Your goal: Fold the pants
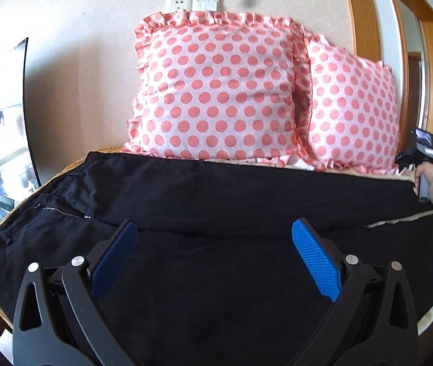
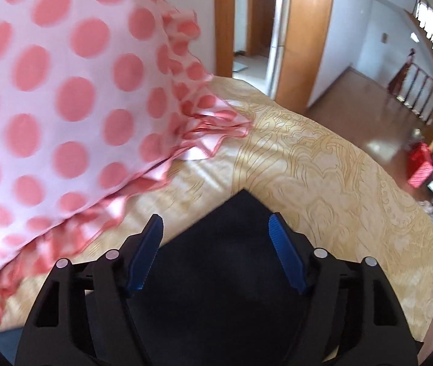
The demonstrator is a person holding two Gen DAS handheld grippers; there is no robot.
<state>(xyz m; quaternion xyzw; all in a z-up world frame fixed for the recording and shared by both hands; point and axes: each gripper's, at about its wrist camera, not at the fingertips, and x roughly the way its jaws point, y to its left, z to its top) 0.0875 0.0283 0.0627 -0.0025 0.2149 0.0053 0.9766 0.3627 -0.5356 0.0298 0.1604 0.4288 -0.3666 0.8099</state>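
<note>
both hand-held grippers are wide open, left point(image 1: 214, 244) over the pants point(image 1: 216, 201) middle, right point(image 2: 216, 231) lined up on the hem corner at 12 o'clock, probably to grab it

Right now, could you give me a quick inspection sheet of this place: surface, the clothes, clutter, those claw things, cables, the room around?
Surface: bed with a gold patterned cover.
Job's things: black pants spread flat, waist and zipper to the left, one leg end near the right gripper.
Clutter: two pink polka-dot pillows behind the pants.
Grippers: left gripper open above the pants; right gripper open over the leg end.
Cables: nothing seen.
Surroundings: wall switches, wooden door frames, stair railing.
</note>
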